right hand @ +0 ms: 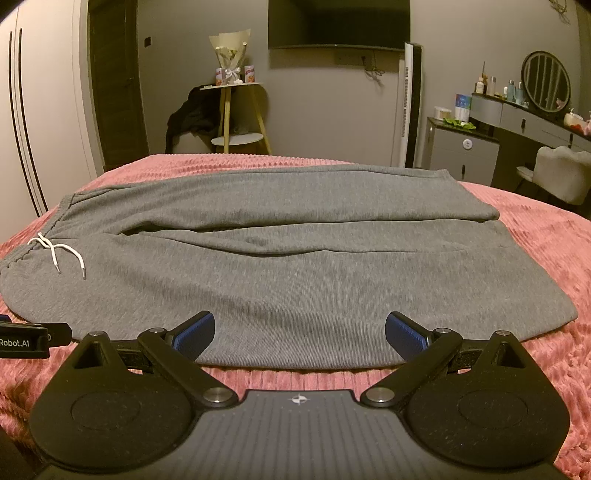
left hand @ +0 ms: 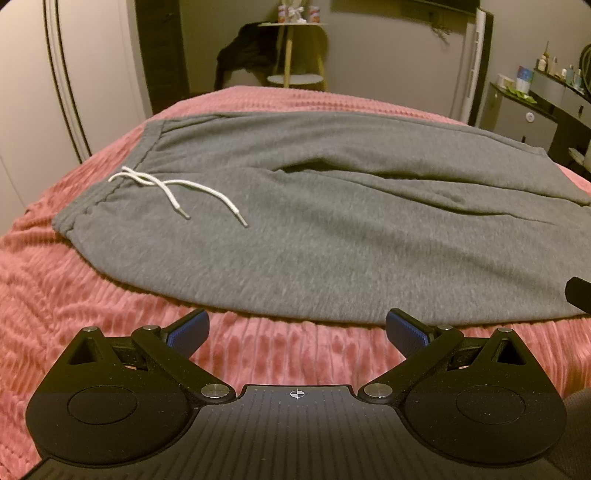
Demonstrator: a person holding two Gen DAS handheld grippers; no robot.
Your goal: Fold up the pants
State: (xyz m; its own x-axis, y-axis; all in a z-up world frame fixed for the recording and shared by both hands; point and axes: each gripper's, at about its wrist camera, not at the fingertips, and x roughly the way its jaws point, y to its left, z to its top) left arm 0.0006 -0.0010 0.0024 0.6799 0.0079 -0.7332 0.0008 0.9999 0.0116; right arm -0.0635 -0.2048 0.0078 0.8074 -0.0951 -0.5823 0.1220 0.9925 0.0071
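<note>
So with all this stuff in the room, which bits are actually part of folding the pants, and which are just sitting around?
Part of the job:
- grey pants, spread flat on the pink blanket
- white drawstring at the waistband
- left gripper, fingers apart
- right gripper, fingers apart

Just lying about:
- side table with a bouquet
- dark clothes beside it
- TV
- round mirror

Dim warm light, grey walls. Pink ribbed bedspread point(right hand: 535, 236) fills lower frame. Wall TV point(right hand: 338, 24) top centre. Round side table point(right hand: 236, 86) with bouquet point(right hand: 229, 55) centre-left. Dresser point(right hand: 535, 114), oval mirror point(right hand: 546, 81) upper right. Wardrobe doors point(right hand: 33, 110) left.
</note>
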